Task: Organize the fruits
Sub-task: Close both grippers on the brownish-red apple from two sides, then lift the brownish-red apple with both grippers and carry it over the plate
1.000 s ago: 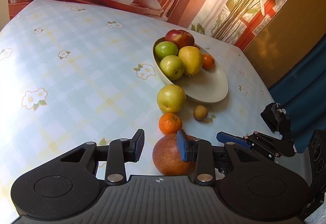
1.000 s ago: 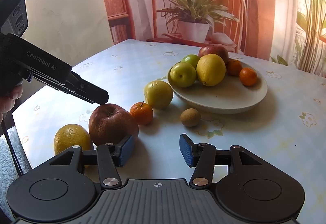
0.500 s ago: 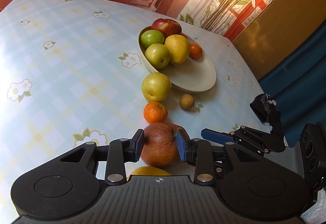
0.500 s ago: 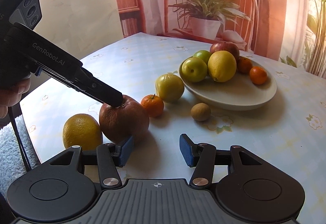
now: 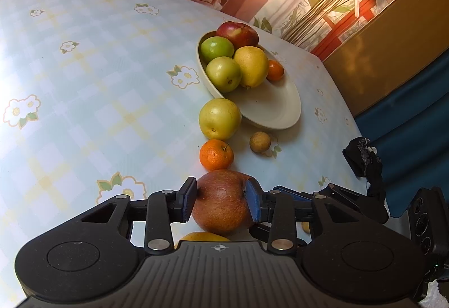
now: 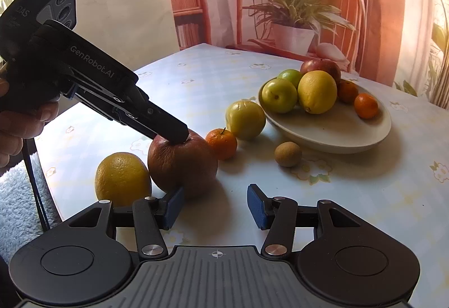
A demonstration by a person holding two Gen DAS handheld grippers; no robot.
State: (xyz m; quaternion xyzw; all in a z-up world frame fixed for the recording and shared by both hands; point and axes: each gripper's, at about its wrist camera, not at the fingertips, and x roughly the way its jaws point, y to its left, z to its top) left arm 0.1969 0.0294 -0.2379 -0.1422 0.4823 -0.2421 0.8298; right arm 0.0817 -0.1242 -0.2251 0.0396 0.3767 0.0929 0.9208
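Note:
My left gripper (image 5: 221,200) is shut on a wrinkled brown-red apple (image 5: 223,202), which rests on the table; it also shows in the right wrist view (image 6: 182,162) with the left gripper's fingers (image 6: 171,134) on it. A tangerine (image 5: 216,154), a yellow-green apple (image 5: 219,118) and a small brown fruit (image 5: 260,142) lie in front of it. A cream plate (image 5: 276,108) holds several fruits. My right gripper (image 6: 215,209) is open and empty, just right of the apple.
A yellow orange (image 6: 122,177) lies near the table edge, left of the brown-red apple. The flowered tablecloth (image 5: 84,78) spreads to the left. A potted plant (image 6: 293,27) stands beyond the table's far edge.
My left gripper has moved forward around the brown-red apple and closed on it. The right gripper has drawn slightly closer to the fruit and stays open.

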